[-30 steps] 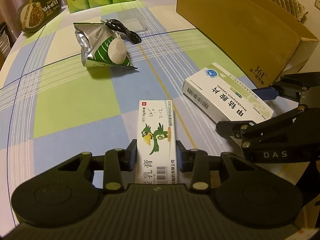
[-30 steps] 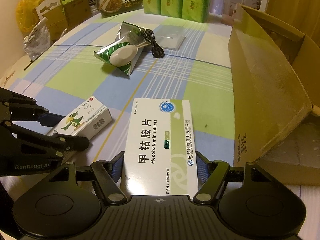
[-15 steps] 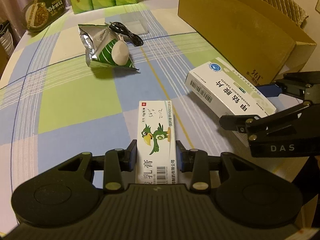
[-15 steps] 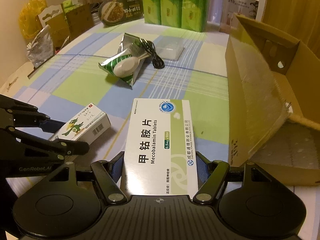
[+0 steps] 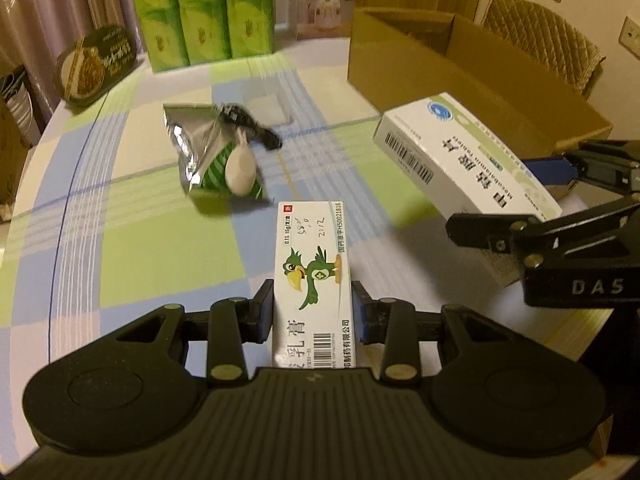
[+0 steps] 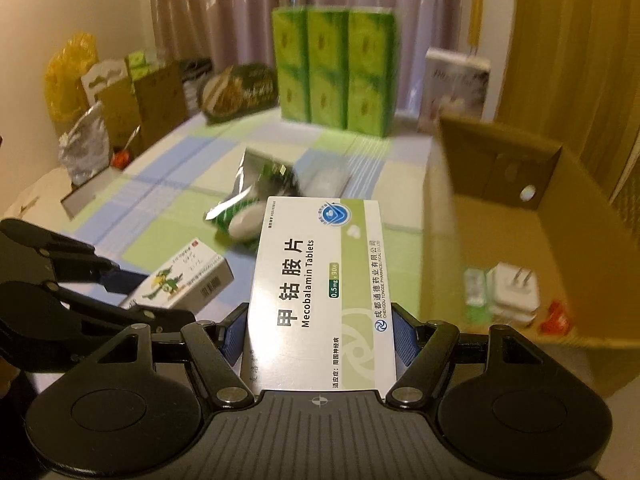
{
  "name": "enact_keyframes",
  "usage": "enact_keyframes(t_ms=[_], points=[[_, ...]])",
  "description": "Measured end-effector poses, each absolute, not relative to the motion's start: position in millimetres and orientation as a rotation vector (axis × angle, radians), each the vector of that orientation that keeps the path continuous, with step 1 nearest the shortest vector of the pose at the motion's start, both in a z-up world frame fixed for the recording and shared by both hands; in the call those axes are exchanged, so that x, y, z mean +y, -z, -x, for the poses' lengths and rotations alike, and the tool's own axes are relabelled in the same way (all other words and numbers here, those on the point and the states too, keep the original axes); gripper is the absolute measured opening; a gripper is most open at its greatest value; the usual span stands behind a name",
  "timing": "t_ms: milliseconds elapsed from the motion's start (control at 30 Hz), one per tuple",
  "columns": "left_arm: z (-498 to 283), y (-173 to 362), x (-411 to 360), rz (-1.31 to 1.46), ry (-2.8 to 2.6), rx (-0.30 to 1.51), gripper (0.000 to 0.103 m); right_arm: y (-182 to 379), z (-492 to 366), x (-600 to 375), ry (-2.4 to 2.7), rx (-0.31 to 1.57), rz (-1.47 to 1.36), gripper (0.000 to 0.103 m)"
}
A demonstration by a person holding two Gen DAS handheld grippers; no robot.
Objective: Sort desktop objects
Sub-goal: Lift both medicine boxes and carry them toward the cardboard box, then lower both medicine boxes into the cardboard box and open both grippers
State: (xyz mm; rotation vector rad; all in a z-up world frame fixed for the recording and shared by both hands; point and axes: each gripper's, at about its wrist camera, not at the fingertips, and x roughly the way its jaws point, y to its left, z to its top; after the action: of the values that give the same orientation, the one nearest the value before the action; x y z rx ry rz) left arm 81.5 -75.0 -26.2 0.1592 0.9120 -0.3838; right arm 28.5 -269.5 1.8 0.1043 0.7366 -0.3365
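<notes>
My left gripper (image 5: 313, 310) is shut on a narrow white ointment box with a green parrot (image 5: 314, 268), held above the checked tablecloth. My right gripper (image 6: 318, 332) is shut on a wider white and green Mecobalamin tablet box (image 6: 320, 280), also lifted off the table. In the left wrist view the tablet box (image 5: 460, 152) hangs at the right, in front of the open cardboard box (image 5: 460, 64). In the right wrist view the parrot box (image 6: 180, 280) sits lower left in the other gripper (image 6: 120, 280).
A silver and green snack bag with a white spoon (image 5: 216, 156) and a black cable (image 5: 256, 128) lie mid-table. Green tissue packs (image 5: 204, 8) and a food bowl (image 5: 96, 64) stand at the back. The cardboard box (image 6: 540, 240) holds a white plug and small items.
Both grippers have risen with their boxes off the table. The views tilted up, so the back of the table and the inside of the cardboard box now show.
</notes>
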Motion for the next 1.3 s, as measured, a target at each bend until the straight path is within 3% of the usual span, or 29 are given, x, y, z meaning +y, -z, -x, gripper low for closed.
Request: enact_keyframes(t_ms=[467,767,1300], points=[[-95.4,-39.3,-163.8,-0.179,0.530,0.780,0.033,-57.1,19.1,-345.7,0.518,0.639,-0.074,0.068],[-113.3,-58.0,-230.5,-0.198,0.616,0.739,0.033,-51.3,42.3,-404.8,0.593,0.652,-0.102,0.068],[-151.0,-53.7,-281.5,-0.147,0.635,0.758,0.033,-35.7,52.8,-450.2,0.616,0.667,-0.156,0.068]])
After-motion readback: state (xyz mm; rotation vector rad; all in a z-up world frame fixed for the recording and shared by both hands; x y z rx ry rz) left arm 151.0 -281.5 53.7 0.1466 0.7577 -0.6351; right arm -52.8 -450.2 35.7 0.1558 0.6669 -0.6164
